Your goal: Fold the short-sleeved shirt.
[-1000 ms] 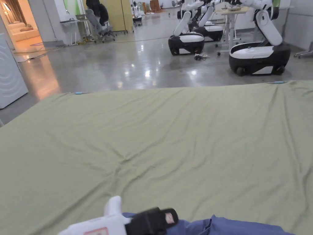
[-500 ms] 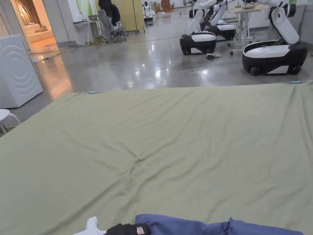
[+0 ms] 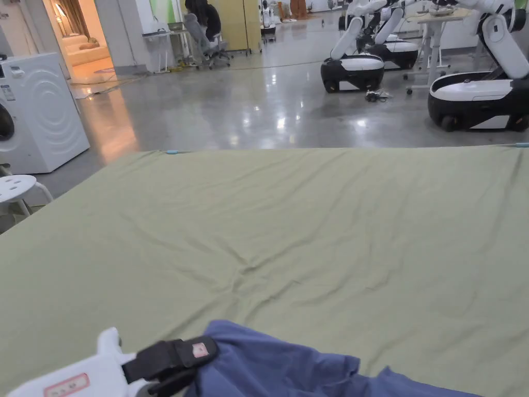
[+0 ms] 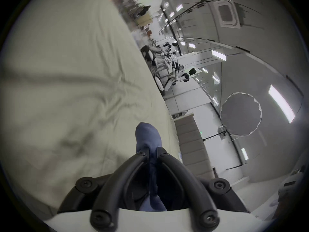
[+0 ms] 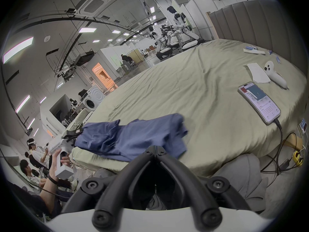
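The left hand-held gripper point(image 4: 153, 153) is clamping a corner of the crumpled blue cotton short-sleeved shirt point(image 5: 133, 137), lying at six o'clock on the olive-sheeted bed point(image 3: 310, 217), probably to spread it, while the right hand-held gripper point(image 5: 156, 149) is hanging closed and empty.

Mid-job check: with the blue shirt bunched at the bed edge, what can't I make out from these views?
- Shirt: head view's bottom edge cuts it off; sleeves and collar lost in bunched folds.
- Left gripper: shut on the shirt, but which part it holds is unclear.
- Right gripper: jaws together; whether fabric is pinched cannot be told.
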{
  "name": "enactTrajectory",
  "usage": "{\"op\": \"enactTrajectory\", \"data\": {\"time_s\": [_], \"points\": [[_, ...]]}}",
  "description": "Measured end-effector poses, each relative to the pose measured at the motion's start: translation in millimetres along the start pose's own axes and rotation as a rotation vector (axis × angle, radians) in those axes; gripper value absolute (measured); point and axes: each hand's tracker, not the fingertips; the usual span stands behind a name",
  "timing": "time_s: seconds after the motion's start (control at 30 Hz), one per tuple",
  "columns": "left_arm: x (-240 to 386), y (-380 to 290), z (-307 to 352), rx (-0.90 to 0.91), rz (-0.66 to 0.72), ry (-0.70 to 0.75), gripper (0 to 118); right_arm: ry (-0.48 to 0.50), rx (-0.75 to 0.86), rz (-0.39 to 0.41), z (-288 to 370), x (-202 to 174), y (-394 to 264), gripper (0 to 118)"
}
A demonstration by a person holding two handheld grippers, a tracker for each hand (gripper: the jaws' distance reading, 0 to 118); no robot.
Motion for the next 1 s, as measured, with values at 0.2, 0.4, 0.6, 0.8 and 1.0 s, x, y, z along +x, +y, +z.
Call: {"op": "enactTrajectory", "data": {"time_s": [0.2, 0.4, 0.6, 0.8, 1.0], "points": [[72, -11, -4, -0.03, -0.245, 0.017, 6, 0.016, 0.008, -0.016, -4, 5, 0, 0], [112, -108, -117, -0.271, -0.342, -0.034, 6, 0.026, 0.021, -0.038, 5, 9, -2, 0], [107, -175, -199, -0.45, -0.464, 0.084, 8, -0.014, 0.055, -0.069, 22, 23, -5, 0], [143, -152, -159, -0.323, -0.548, 0.014, 67, -0.027, 0.04, -0.09, 18, 38, -3, 0], [136, -157, -185, -0.474, -0.719, 0.196, 0, -0.015, 0.025, -0.077, 10, 33, -4, 0]]}}
